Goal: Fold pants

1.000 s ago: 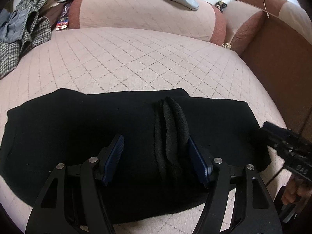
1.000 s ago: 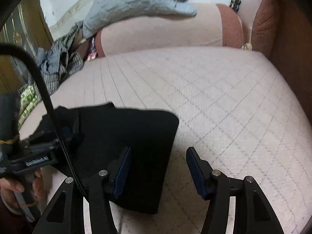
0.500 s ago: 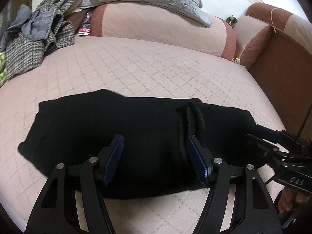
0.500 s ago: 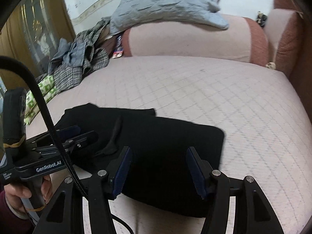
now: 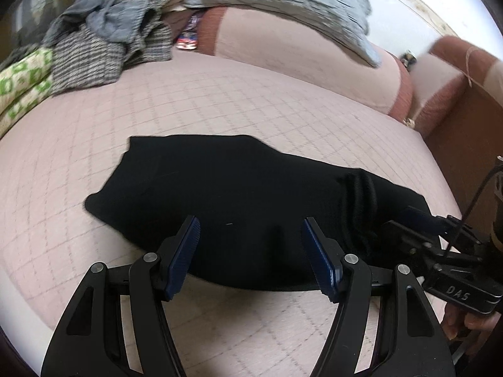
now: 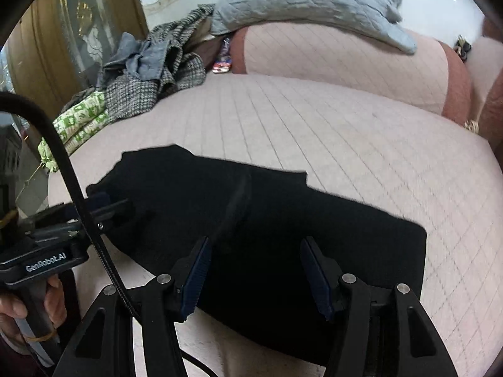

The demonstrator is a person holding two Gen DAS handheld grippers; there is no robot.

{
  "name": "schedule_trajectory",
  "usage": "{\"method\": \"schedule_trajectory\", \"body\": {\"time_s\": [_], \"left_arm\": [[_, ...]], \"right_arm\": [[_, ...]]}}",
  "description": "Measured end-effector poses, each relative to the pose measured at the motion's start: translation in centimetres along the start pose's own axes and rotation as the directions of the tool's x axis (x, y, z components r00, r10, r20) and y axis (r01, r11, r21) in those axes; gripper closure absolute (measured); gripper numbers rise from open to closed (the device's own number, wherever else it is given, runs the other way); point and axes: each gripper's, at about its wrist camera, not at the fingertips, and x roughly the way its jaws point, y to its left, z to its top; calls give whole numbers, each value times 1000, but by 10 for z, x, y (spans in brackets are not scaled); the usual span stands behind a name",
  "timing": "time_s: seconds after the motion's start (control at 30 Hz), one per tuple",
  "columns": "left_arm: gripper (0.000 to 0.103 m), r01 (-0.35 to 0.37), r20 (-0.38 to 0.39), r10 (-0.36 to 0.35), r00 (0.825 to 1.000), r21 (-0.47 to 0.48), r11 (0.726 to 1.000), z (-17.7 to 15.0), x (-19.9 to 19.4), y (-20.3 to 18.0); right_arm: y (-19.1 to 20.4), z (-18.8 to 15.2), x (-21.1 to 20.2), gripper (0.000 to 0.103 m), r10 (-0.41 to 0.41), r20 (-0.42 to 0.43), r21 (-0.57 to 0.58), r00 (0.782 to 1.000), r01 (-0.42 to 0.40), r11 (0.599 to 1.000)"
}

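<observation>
Black pants (image 5: 239, 194) lie folded in a long band across the pink quilted seat (image 5: 220, 100), with a ridge of bunched fabric (image 5: 361, 207) towards their right end. My left gripper (image 5: 251, 223) hovers open over the pants' near edge with nothing between its blue pads. From the right wrist view it shows at the pants' left end (image 6: 103, 202). My right gripper (image 6: 255, 245) is open above the pants (image 6: 314, 220), both fingers over black cloth. In the left wrist view it sits at the pants' right end (image 5: 415, 220).
A heap of checked and grey clothes (image 5: 103, 40) and a green patterned cloth (image 5: 22, 84) lie at the back left. A grey quilted cushion (image 5: 283, 3) rests on the backrest. A brown armrest (image 5: 465, 132) bounds the right side. A hand (image 6: 19, 311) holds the left gripper's handle.
Both grippers have moved left along the pants and drawn back a little. The right one, earlier at the pants' right edge, now has both fingers over the cloth. Jaw openings look unchanged.
</observation>
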Motion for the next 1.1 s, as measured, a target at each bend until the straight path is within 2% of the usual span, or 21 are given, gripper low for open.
{"method": "schedule_trajectory", "body": {"time_s": [0.17,0.27,0.37,0.5,0.73,0.97,1.1], "left_arm": [[35,-38,27,39,999,-45,998,-3,-12,20],[35,-39,35,44,998,-127,991,-8,-20,36],[35,-45,28,53,998,-241,970,-14,-22,58],[35,-48,-1,51,999,-347,937,-18,-17,79],[35,-46,-8,48,999,-456,889,-25,-15,94],[33,-55,-5,60,998,-452,890,-22,-6,95],[28,-61,5,70,997,-430,901,-17,0,92]], "right_arm": [[13,8,5,46,52,14,-5,999,-52,999],[25,15,11,46,67,17,-30,998,-67,997],[37,23,14,45,86,23,-73,996,-84,994],[59,37,21,40,109,32,-147,994,-103,984],[85,63,42,39,154,2,-220,988,-150,964],[113,94,79,35,190,-76,-319,979,-204,925],[133,109,108,35,186,-136,-411,973,-226,883]]}}
